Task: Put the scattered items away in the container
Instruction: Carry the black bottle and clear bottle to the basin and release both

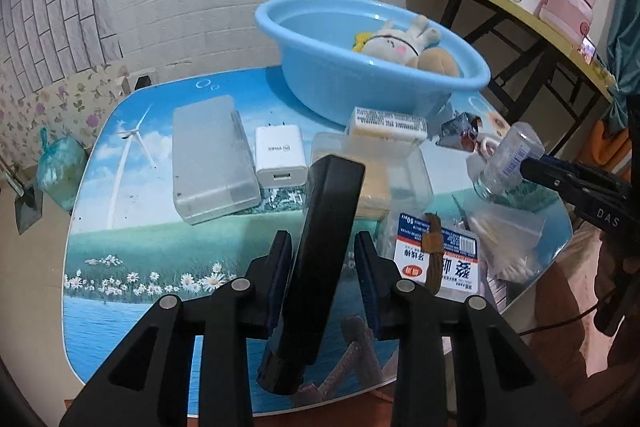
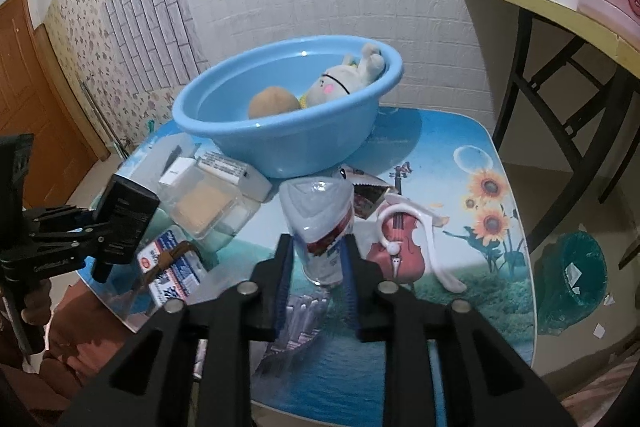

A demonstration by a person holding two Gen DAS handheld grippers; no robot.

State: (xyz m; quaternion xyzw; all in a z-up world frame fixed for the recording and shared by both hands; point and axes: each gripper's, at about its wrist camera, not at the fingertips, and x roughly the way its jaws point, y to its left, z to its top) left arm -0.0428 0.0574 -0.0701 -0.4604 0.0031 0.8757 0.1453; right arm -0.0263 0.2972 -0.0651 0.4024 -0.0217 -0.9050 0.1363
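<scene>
A blue basin (image 1: pixel 320 83) (image 2: pixel 288 143) stands at the back of the table with a plush rabbit (image 1: pixel 396 43) (image 2: pixel 340 83) and a tan ball (image 2: pixel 272 103) inside. My left gripper (image 1: pixel 324 251) is shut on a black power adapter (image 1: pixel 316 251) (image 2: pixel 124 223), held above the table's front. My right gripper (image 2: pixel 316 255) is shut on a clear plastic bottle (image 2: pixel 320 223) (image 1: pixel 508 163), lifted just above the table, short of the basin.
On the table lie a frosted plastic case (image 1: pixel 212 159), a white charger (image 1: pixel 278 155), a clear box with a tan pad (image 1: pixel 384 171) (image 2: pixel 208 203), a cotton swab pack (image 1: pixel 432 251) (image 2: pixel 172 267), a white hook (image 2: pixel 420 227). A desk (image 1: pixel 500 7) stands at the right.
</scene>
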